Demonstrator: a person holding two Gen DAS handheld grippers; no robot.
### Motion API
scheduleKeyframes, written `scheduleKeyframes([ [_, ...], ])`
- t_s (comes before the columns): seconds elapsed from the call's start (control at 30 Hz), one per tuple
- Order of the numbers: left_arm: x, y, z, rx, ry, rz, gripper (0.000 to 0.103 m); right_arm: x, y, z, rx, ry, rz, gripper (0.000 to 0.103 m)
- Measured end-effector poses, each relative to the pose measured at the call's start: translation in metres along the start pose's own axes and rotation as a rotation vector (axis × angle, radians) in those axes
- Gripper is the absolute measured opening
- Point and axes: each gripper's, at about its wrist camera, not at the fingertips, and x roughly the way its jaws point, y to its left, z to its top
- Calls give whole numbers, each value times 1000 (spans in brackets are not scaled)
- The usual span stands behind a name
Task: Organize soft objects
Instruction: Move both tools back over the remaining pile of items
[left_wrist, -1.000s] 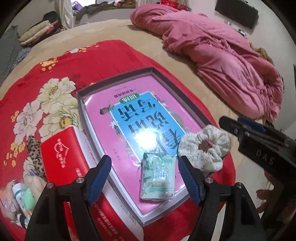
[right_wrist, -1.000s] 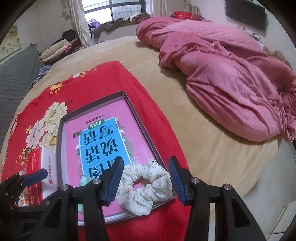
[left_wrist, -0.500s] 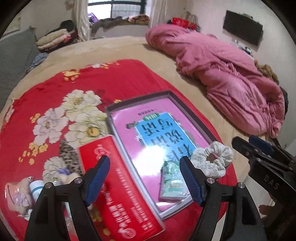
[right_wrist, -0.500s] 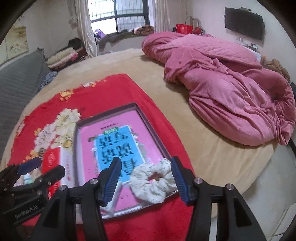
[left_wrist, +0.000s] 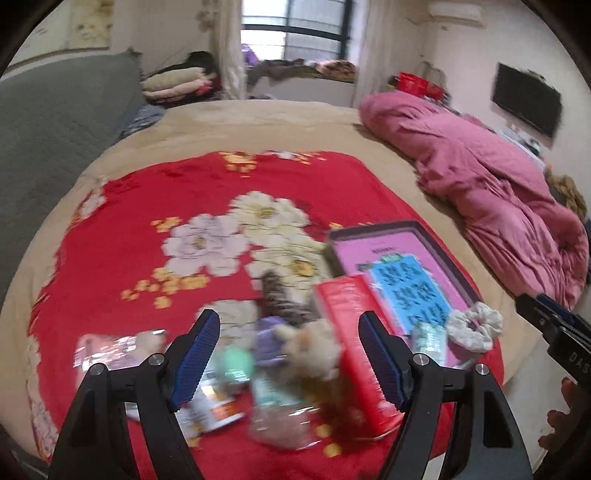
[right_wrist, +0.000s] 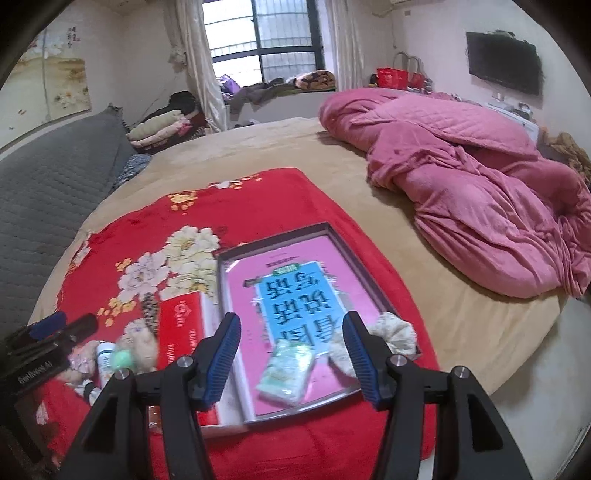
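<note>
While blurred leftward, tissue pack (right_wrist: 286, 371) sharp rightward

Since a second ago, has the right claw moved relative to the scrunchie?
Yes. The right claw has backed away; the scrunchie, earlier between its fingers, now peeks out beyond its right finger, on the tray's corner.

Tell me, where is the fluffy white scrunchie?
In the right wrist view, the scrunchie sits at the tray's near right corner, beside the green tissue pack.

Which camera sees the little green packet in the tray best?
The right wrist view: the green packet lies whole between the fingers, only slightly blurred. In the left wrist view, the packet is small, blurry and partly hidden behind a finger.
</note>
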Motion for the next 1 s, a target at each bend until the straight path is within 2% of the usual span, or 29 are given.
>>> scheduleKeyframes([
  [0.3,-30,108,-15,-112,-4,95,79,-8,64,-4,-85,6,75,57],
  [0.57,-37,181,-38,-217,16,153,79,-4,117,-9,-189,24,120,57],
  [0.77,-33,219,-52,-282,35,161,79,0,145,-15,-247,45,136,57],
  [1.0,-23,245,-65,-310,66,186,79,11,166,-20,-284,71,142,57],
])
